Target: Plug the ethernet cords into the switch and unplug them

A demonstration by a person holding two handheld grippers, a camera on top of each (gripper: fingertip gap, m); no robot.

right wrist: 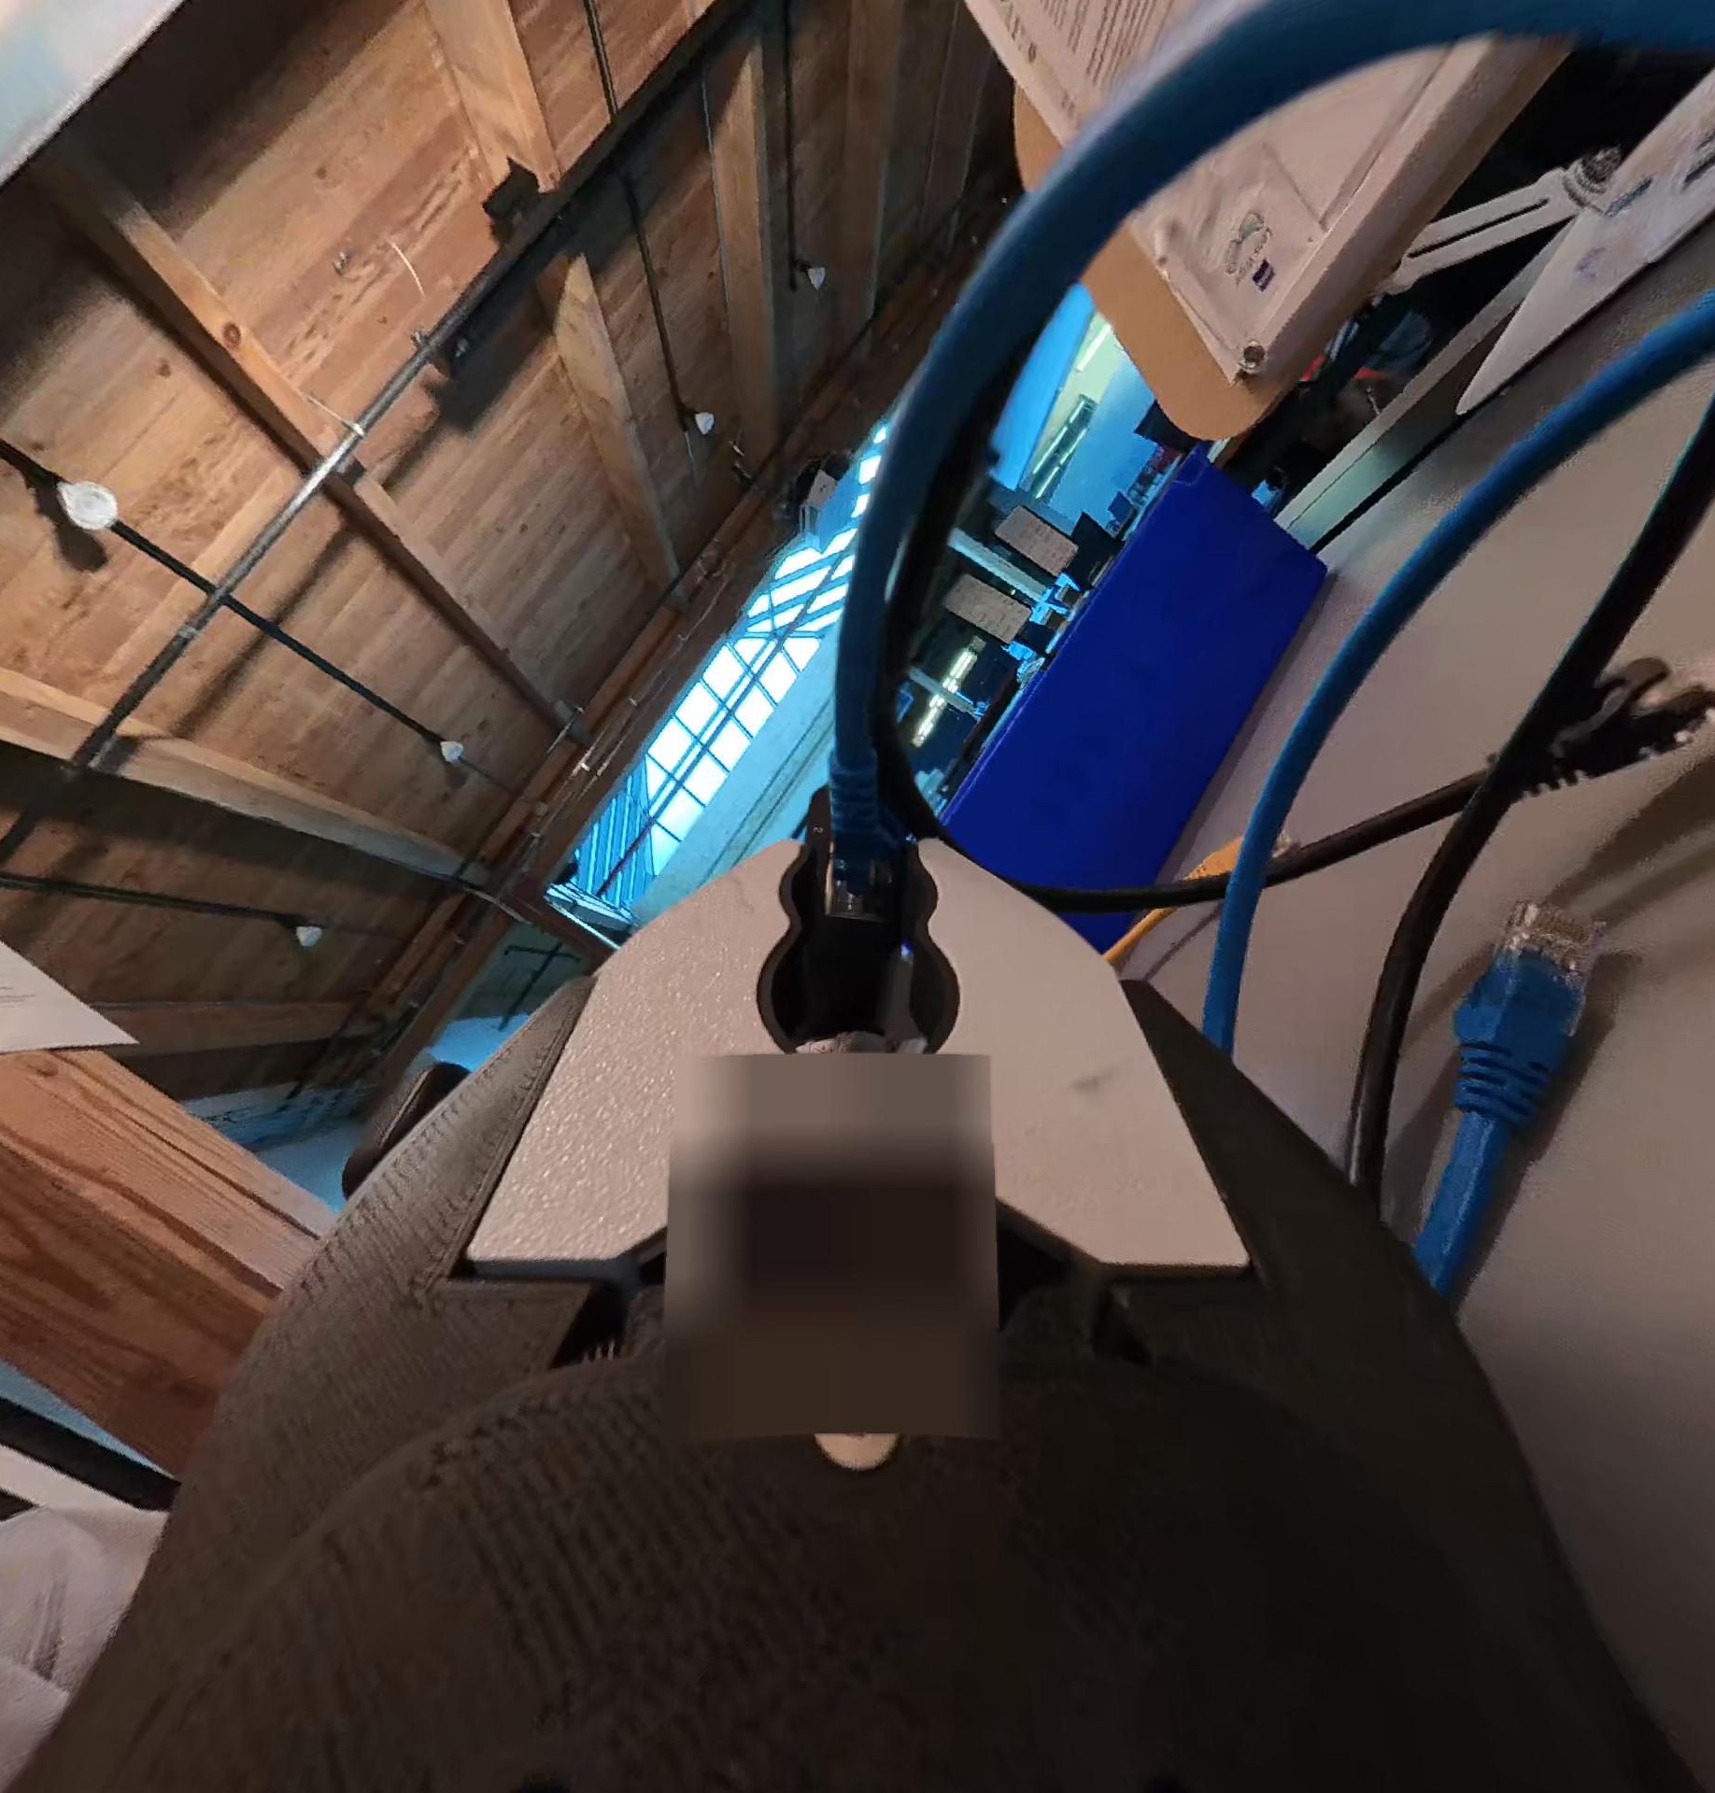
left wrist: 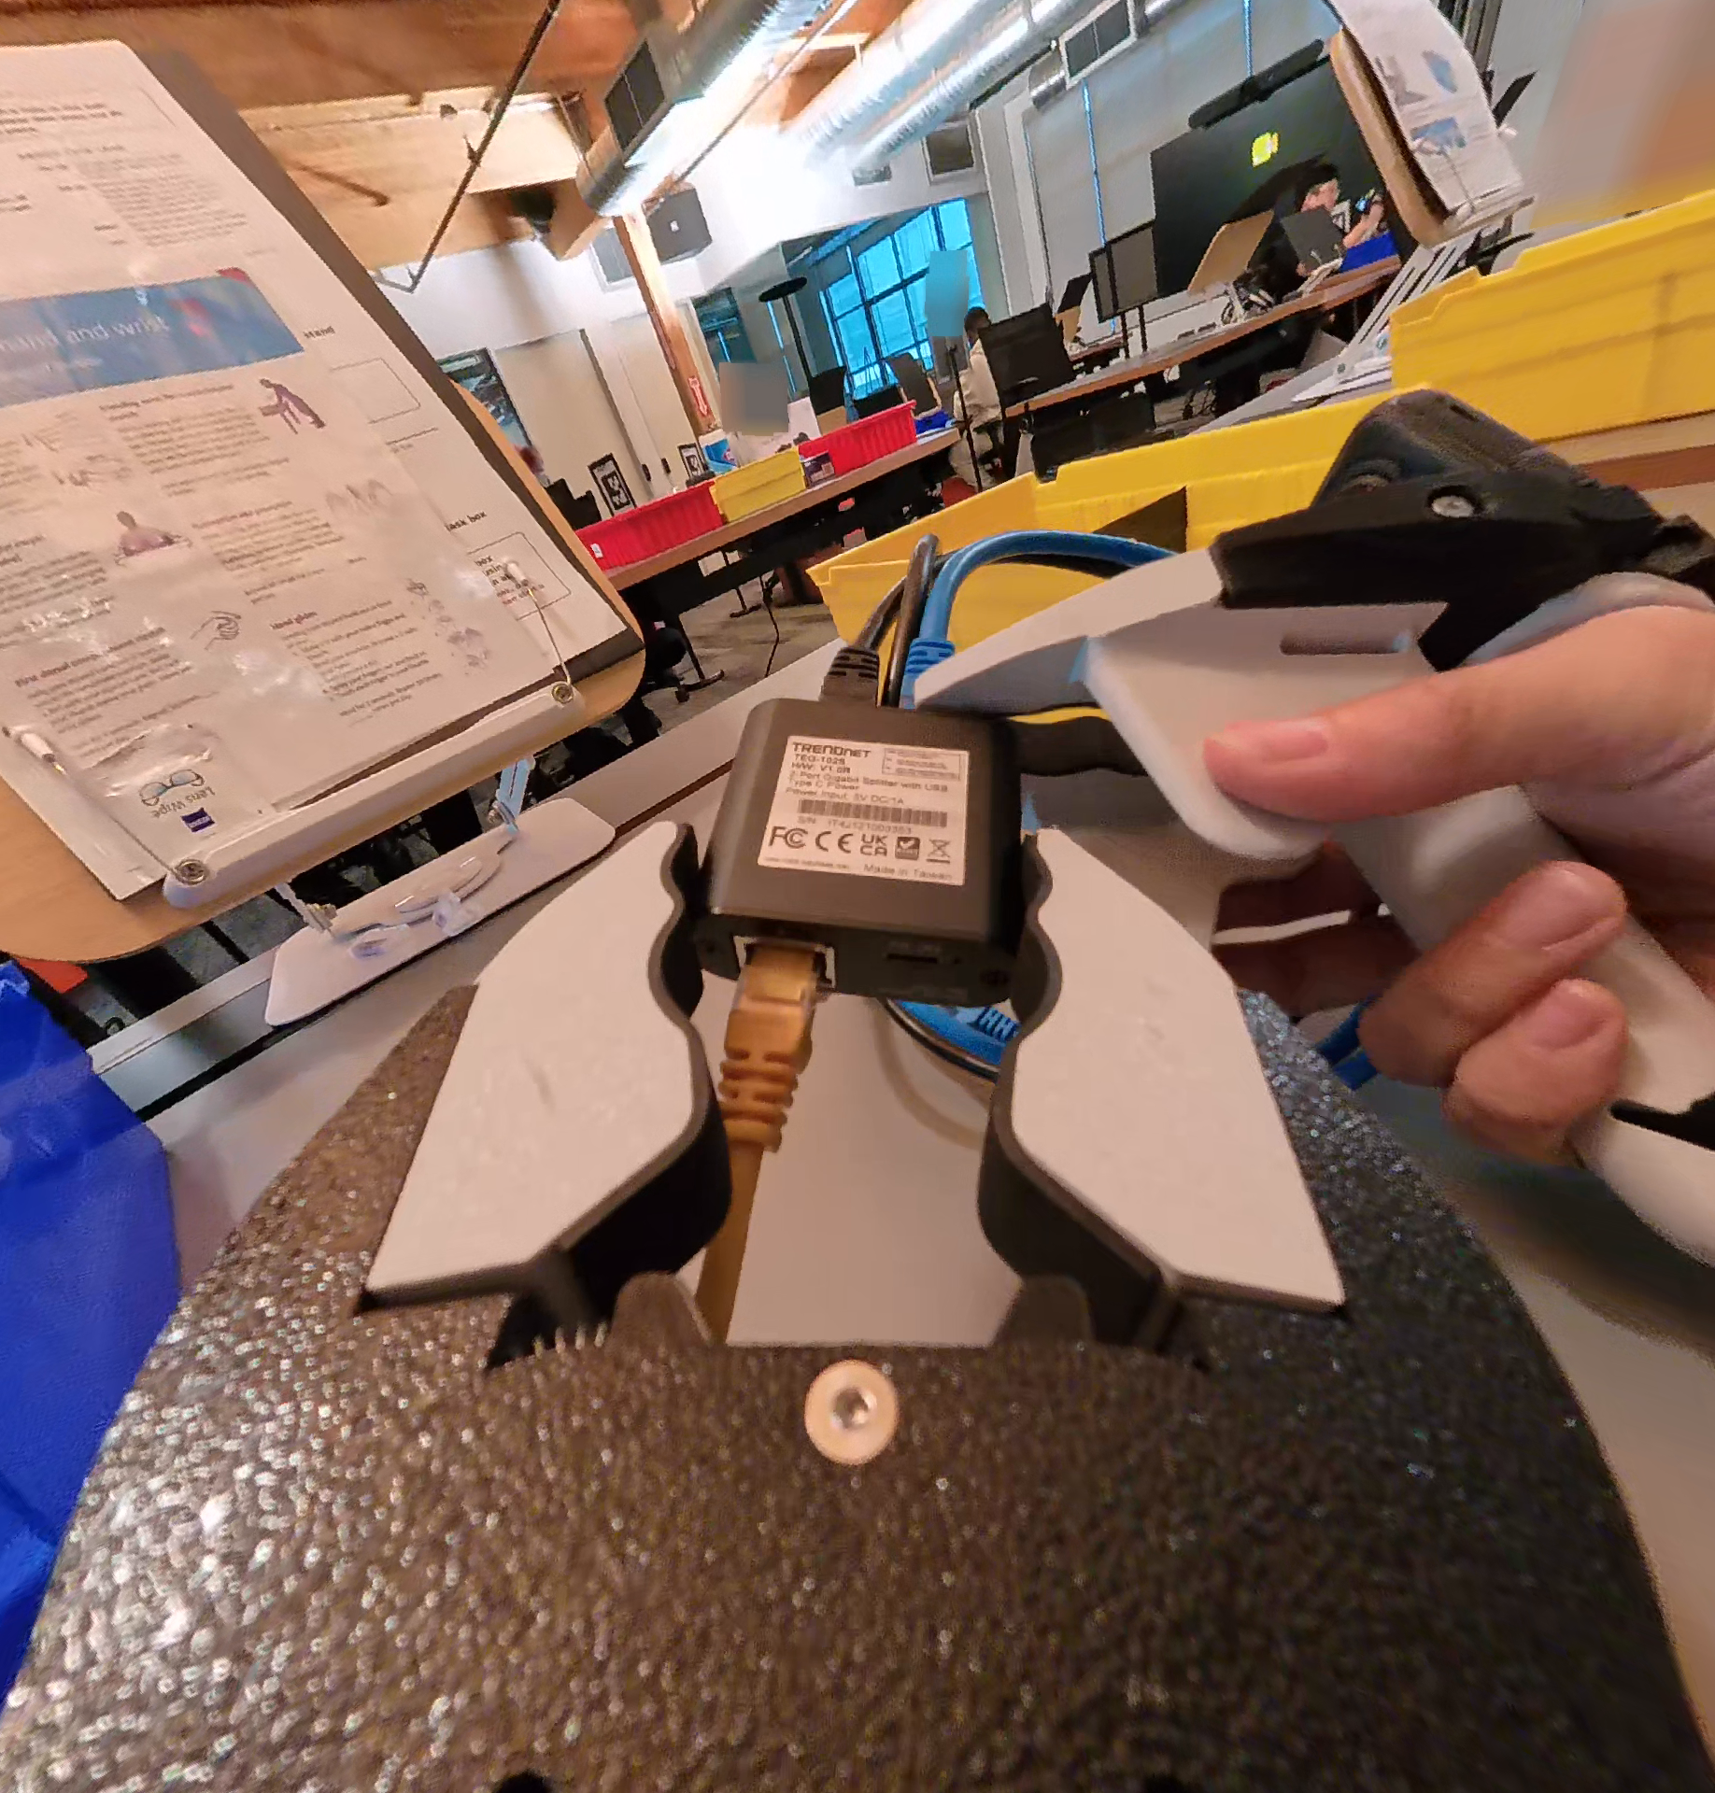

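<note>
My left gripper (left wrist: 858,878) is shut on the black switch (left wrist: 863,805), label side up, above the grey table (left wrist: 1562,1358). A yellow ethernet cord (left wrist: 771,1048) is plugged into the switch's near port. A black cord (left wrist: 849,669) and a blue ethernet cord (left wrist: 941,602) enter its far side. My right gripper (left wrist: 941,679), held by a hand, reaches in there. In the right wrist view it (right wrist: 858,859) is shut on the blue cord's plug (right wrist: 858,873). The cord loops overhead. Its other plug (right wrist: 1523,1009) lies loose on the table, and the black cord's free plug (right wrist: 1630,723) lies nearby.
A wooden stand with a laminated sheet (left wrist: 203,485) stands at the left. Yellow bins (left wrist: 1562,320) sit behind the right gripper. A blue bin (left wrist: 38,1261) is at the near left and also shows in the right wrist view (right wrist: 1125,699). The tips of both grippers are at nearly the same place.
</note>
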